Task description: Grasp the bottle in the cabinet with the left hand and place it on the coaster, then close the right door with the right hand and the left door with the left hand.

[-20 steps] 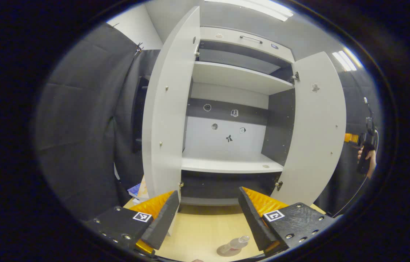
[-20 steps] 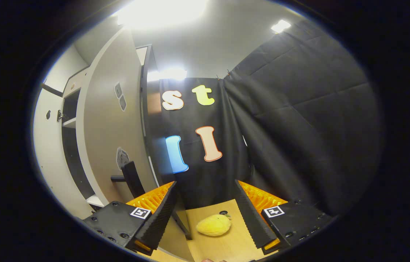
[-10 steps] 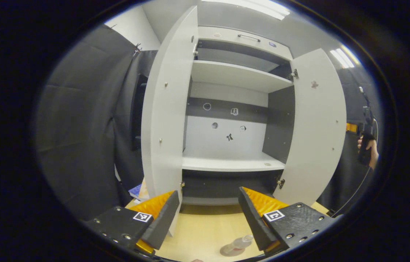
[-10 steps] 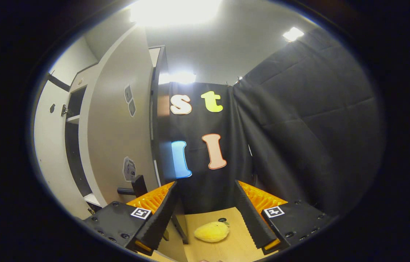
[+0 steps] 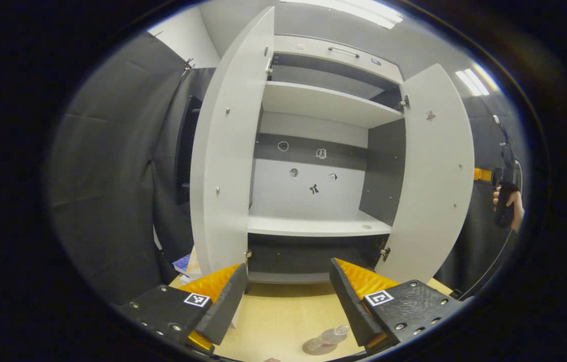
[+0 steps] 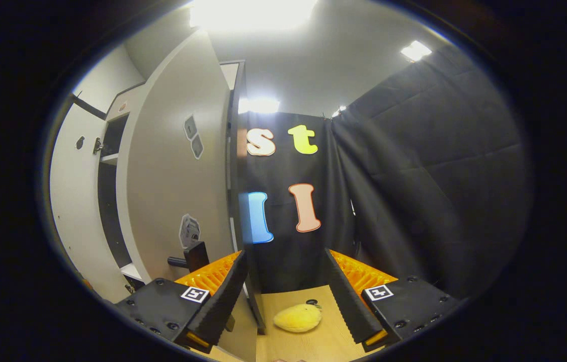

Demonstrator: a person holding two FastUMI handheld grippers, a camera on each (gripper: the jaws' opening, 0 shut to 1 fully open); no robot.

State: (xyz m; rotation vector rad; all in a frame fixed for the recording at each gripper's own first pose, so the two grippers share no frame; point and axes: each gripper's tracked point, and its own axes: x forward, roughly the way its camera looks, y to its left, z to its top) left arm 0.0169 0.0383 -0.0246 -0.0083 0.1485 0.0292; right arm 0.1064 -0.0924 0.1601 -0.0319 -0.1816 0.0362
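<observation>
My left gripper hangs wide open with nothing between its fingers, above the wooden table and facing the cabinet. The bottle stands on the coaster on the table, low in the left gripper view, just beside my right finger. Both doors are open: the left door and the right door swing out toward me, and the shelves between them are bare. Far right, a hand holds my other tool. My right gripper is also spread wide and empty, close to the right door's outer face, beside its handle. A yellow plush toy lies on the table between its fingers.
</observation>
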